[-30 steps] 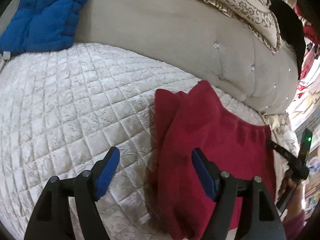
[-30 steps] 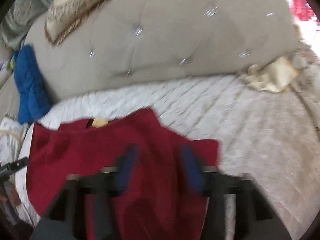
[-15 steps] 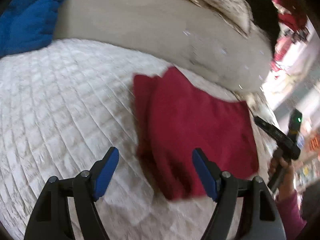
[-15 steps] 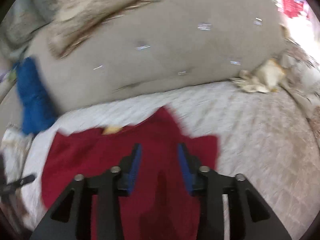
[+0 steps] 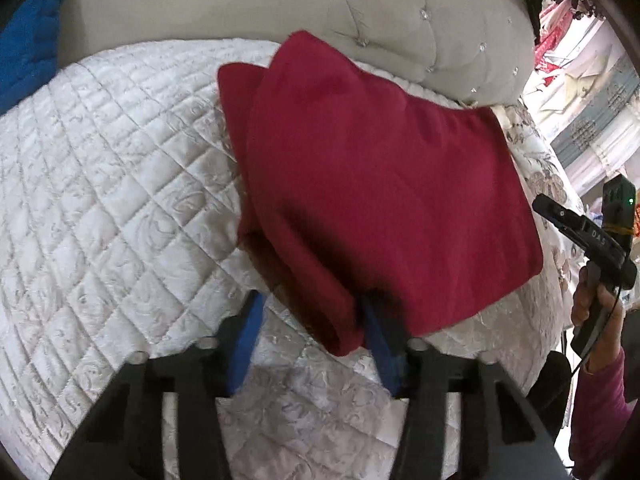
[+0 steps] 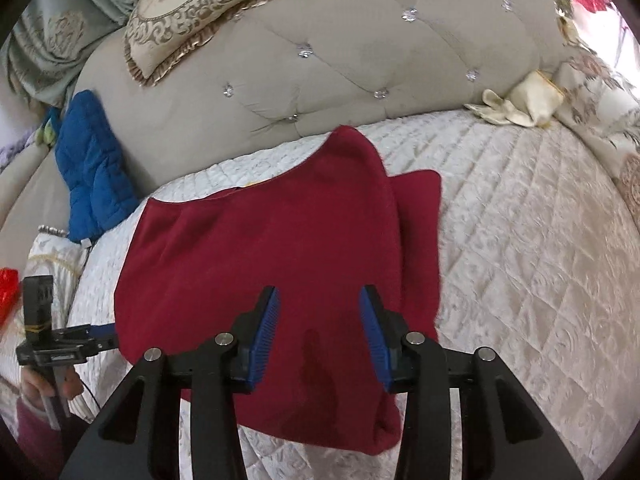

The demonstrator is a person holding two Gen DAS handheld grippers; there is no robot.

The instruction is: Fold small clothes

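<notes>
risk lies mainly at the left gripper (image 5: pixel 310 322): its jaws stand apart around the near folded corner of the red garment (image 5: pixel 380 184), not yet clamped, so a shallow bite could catch one layer and undo the fold. the garment lies on the quilted bedspread (image 5: pixel 120 200) near the tufted headboard (image 6: pixel 360 60). the right gripper (image 6: pixel 319 322) hovers above it, jaws apart, gripping nothing.

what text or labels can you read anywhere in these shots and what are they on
"DAS": white letters on the black body of the right gripper, seen in the left wrist view.
A small white marking on the left gripper body, in the right wrist view: too small to read.
Nothing readable on the red garment.
</notes>
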